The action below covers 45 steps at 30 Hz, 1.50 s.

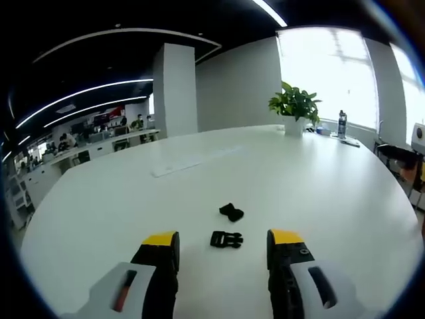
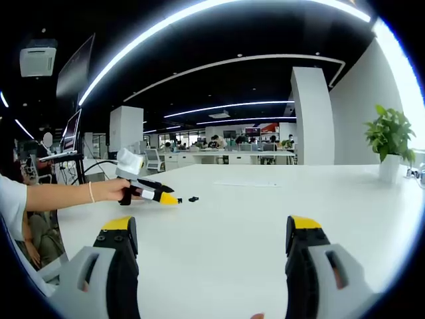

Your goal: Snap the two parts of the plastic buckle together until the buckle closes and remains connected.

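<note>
Approaching stage: nothing picked up yet, both buckle halves lying loose on the white table [image 1: 345,193]

Left gripper view: left gripper [image 1: 222,242] low over the table, jaws wide apart, empty. Pronged buckle half [image 1: 226,239] sits between the jaw tips, just ahead of them. Other buckle half [image 1: 231,212] lies just beyond it, apart, not joined. Potted plant [image 1: 295,106] far back by the window

Right gripper view: right gripper [image 2: 212,229] jaws spread, holding nothing, well back from the work. A person's hand [image 2: 116,191], arm stretched level across the table, carries the left gripper, yellow tips aimed at a small black buckle piece [image 2: 193,199]

Next move, by my reckoning: left closes on the near half; right must come in for the other
</note>
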Tool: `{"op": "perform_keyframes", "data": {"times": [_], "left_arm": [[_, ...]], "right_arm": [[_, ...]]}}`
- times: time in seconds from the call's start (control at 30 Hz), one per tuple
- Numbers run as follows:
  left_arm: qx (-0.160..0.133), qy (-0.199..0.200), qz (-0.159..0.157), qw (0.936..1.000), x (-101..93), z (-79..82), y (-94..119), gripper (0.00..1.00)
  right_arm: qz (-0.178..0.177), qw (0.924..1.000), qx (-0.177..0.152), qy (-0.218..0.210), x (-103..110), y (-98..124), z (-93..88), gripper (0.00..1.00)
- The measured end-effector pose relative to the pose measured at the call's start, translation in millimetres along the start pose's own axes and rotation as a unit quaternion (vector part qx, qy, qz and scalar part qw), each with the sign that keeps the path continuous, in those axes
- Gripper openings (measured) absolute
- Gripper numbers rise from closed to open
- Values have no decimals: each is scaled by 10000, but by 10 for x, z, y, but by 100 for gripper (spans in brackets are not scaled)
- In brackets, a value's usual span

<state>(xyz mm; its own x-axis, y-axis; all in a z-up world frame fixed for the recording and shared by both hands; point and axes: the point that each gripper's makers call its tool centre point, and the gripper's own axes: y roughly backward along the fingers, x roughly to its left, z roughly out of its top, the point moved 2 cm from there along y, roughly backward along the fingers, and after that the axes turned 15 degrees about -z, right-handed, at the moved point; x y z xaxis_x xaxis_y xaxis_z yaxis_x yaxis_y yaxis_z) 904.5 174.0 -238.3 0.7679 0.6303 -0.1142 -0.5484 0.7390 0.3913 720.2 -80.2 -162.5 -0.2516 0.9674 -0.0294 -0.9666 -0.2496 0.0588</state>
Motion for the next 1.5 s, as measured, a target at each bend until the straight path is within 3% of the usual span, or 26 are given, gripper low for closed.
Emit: {"op": "perform_keyframes", "data": {"times": [0.4, 0.57, 1.5], "left_arm": [[247, -127, -55, 9996, -14, -30, -79, 46], [161, 238, -256, 9993, -44, -61, -113, 45], [121, 216, -87, 9997, 57, -61, -100, 22]], "right_arm": [[33, 10000, 25, 31, 3, 10, -13, 93], [60, 10000, 50, 60, 6, 18, -36, 92], [130, 9999, 0, -13, 31, 58, -48, 91]]}}
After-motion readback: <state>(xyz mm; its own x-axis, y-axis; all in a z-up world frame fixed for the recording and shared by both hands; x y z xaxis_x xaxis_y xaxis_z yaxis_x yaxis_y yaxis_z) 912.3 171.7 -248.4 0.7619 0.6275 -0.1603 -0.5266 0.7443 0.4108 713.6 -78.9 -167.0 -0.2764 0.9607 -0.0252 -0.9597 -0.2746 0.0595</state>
